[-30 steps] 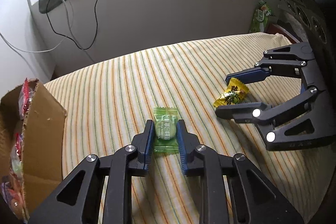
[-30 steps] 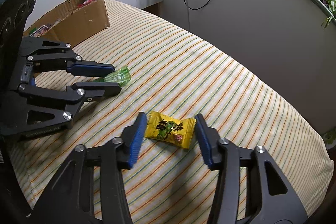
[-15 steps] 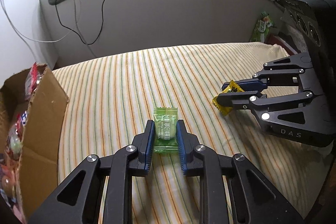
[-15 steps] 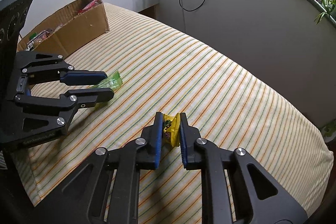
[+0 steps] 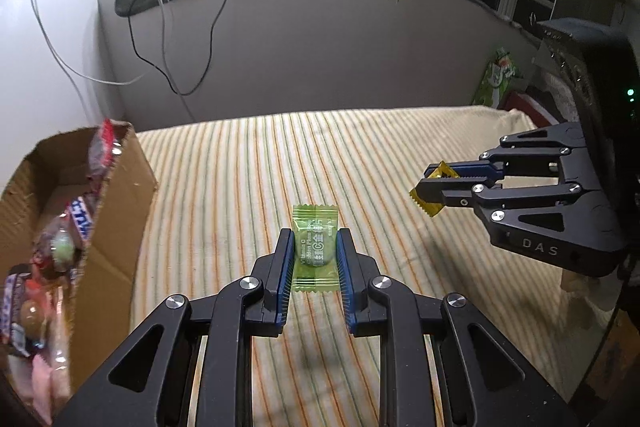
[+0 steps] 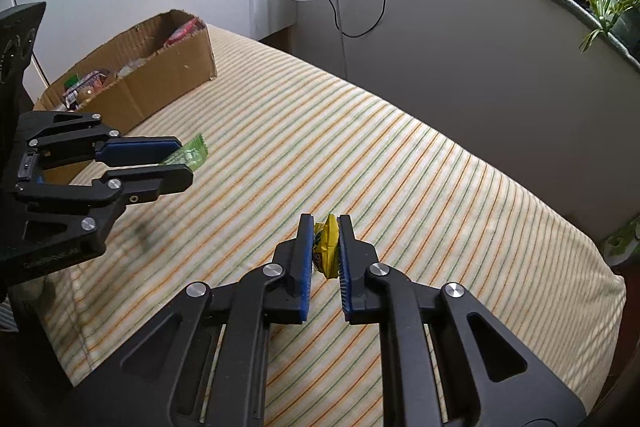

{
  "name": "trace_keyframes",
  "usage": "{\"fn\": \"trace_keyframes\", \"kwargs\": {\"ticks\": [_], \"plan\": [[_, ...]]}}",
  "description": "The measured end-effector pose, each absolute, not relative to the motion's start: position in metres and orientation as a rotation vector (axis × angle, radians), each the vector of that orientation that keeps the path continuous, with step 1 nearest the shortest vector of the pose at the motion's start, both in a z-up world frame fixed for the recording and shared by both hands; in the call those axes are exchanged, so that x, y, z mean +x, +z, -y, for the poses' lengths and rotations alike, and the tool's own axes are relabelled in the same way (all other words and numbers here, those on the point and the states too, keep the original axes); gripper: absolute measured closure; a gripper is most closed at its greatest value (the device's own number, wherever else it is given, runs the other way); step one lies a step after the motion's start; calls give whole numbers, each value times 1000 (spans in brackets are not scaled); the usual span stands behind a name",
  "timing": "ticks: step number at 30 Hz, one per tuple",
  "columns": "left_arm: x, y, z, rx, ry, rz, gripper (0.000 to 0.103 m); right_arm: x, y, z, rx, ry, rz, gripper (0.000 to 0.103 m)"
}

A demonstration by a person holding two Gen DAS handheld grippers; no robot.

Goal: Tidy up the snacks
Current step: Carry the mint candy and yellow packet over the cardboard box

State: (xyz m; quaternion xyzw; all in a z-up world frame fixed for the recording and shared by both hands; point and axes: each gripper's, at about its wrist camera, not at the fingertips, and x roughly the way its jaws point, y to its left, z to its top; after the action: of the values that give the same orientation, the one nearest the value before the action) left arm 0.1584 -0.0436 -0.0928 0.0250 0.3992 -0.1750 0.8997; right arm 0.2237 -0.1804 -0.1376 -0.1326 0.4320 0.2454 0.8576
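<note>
While both lifted—L gripper pinches green candy (R gripper: yellow candy).

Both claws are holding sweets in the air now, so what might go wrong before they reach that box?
The right gripper pinches the yellow candy crumpled and by a narrow strip, so it might slip out. The green candy in the left gripper seems firmer. The cardboard box already looks full, so a dropped candy may slide off the pile.

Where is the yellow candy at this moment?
The yellow candy is pinched in the right gripper, lifted above the striped cloth. In the left wrist view it is at the right, away from the cardboard box.
</note>
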Motion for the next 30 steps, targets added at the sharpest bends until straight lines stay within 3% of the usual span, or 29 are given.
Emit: {"fn": "trace_keyframes", "kwargs": {"ticks": [14,30], "plan": [[118,-50,3,22,-296,-722,84,202,-98,133,-302,558,-829,92],[90,-37,-65,-38,-187,-679,84,194,-70,42,-324,673,-770,92]]}}
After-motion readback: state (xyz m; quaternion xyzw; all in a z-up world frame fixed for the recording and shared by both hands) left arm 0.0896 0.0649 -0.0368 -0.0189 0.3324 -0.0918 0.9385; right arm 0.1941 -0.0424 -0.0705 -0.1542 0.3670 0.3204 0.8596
